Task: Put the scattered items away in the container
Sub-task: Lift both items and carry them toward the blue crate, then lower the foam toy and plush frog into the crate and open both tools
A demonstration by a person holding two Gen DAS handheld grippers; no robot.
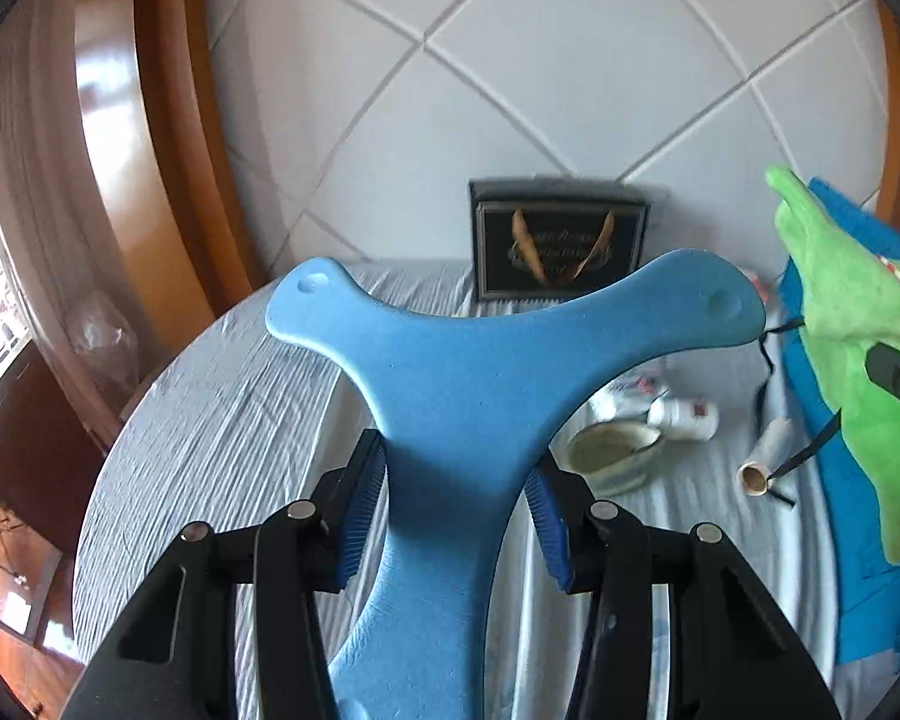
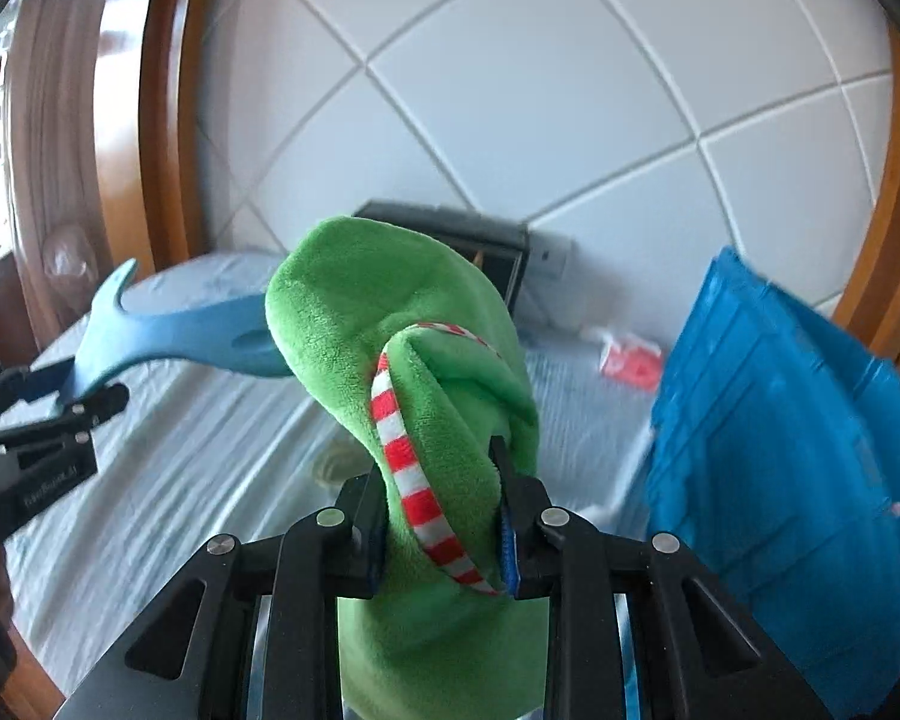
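My left gripper [image 1: 456, 510] is shut on a blue foam Y-shaped piece [image 1: 468, 360] and holds it above the bed. It also shows in the right wrist view [image 2: 168, 330], held by the left gripper [image 2: 72, 402]. My right gripper [image 2: 441, 510] is shut on a green plush slipper [image 2: 390, 324] with a red-and-white striped strap [image 2: 408, 468]; the slipper also shows in the left wrist view [image 1: 852, 324]. A blue plastic crate [image 2: 768, 438] stands at the right, also visible in the left wrist view [image 1: 858, 588].
On the striped bedsheet [image 1: 222, 420] lie a small bowl [image 1: 612, 450], a white bottle [image 1: 684, 414], a cardboard roll [image 1: 765, 462] and a red packet [image 2: 630, 360]. A dark bag [image 1: 561, 240] leans against the tiled wall. A wooden frame [image 1: 168, 138] borders the left.
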